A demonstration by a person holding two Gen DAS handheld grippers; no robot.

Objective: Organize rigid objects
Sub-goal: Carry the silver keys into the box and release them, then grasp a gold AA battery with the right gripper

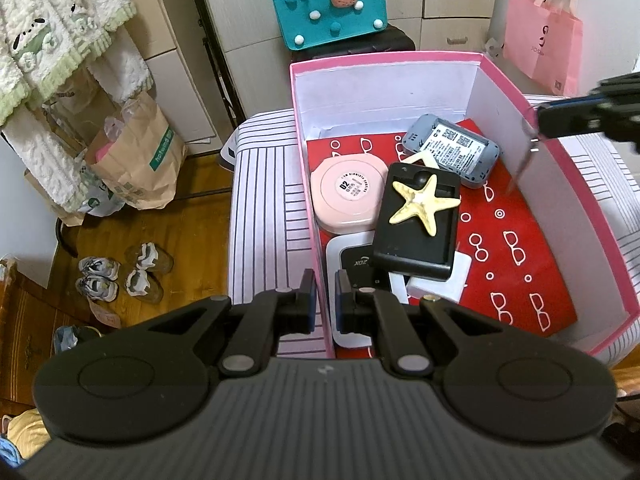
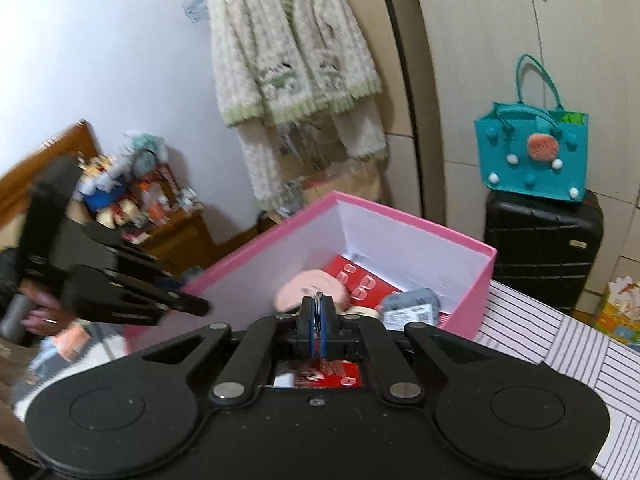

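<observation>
The right claw [image 2: 318,312] is pinching a small metal ring [image 2: 319,298] just above the pink box [image 1: 568,184]. The left claw [image 1: 324,300] is gripping the box's near wall.

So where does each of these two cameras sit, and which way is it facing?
Left wrist view: on the left gripper, tilted down into the pink box; its jaws grip the box's near wall; the right gripper shows top right.
Right wrist view: on the right gripper, looking over the box toward the wardrobe; its shut jaws pinch a thin metal item; the left gripper and a hand show left.
Shared: the box, the teal bag.
</observation>
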